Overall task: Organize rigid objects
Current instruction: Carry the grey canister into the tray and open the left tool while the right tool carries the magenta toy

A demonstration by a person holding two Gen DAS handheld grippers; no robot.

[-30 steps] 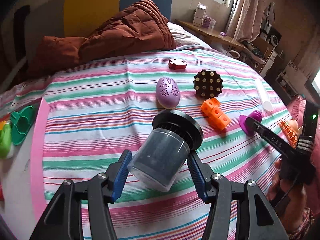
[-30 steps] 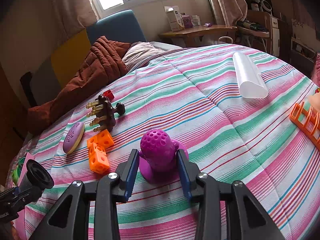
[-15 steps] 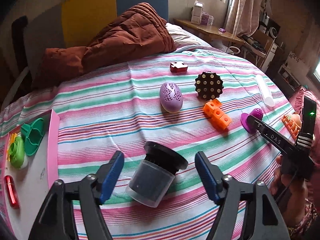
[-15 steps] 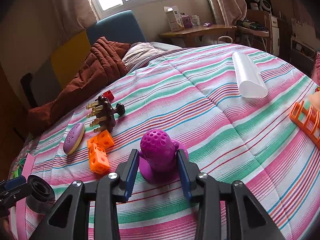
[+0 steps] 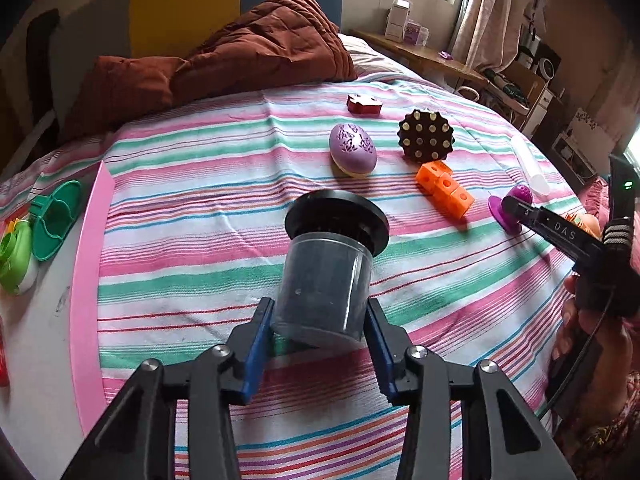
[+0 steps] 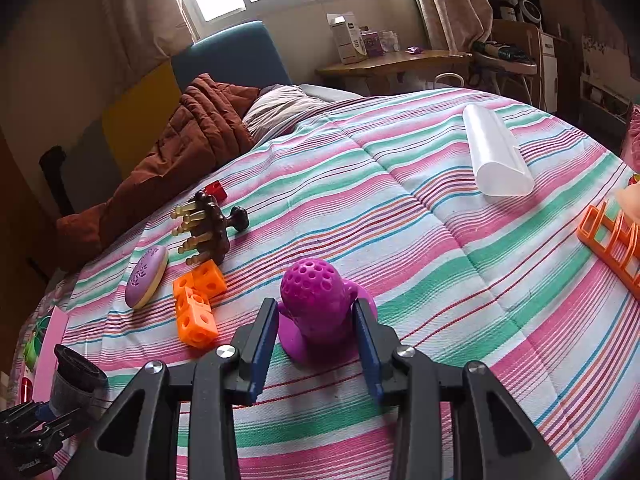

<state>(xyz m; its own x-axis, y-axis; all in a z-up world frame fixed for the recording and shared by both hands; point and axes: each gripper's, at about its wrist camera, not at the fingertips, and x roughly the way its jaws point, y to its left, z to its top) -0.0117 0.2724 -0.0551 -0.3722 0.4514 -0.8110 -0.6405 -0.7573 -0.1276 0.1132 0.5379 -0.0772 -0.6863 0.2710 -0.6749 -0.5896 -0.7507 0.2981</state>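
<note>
My left gripper (image 5: 318, 320) is shut on a dark translucent cup with a black flanged lid (image 5: 326, 276) and holds it over the striped bedspread; it also shows in the right wrist view (image 6: 74, 380). My right gripper (image 6: 316, 316) stands around a magenta perforated knob on a round base (image 6: 316, 300), its blue pads close beside it; the knob rests on the bed. On the bed lie an orange cube chain (image 5: 444, 190), a purple egg-shaped piece (image 5: 352, 150), a brown pegged disc (image 5: 426, 136) and a red block (image 5: 364, 104).
A pink-edged white board (image 5: 86, 280) at the left carries green pieces (image 5: 54, 220). A white tube (image 6: 494, 152) and an orange rack (image 6: 612, 240) lie at the right. A brown quilt (image 5: 240, 56) is heaped at the bed's head.
My left gripper let the cup go onto the bed and opened wide half a second ago. Now it has closed on the cup again. The right gripper has not moved.
</note>
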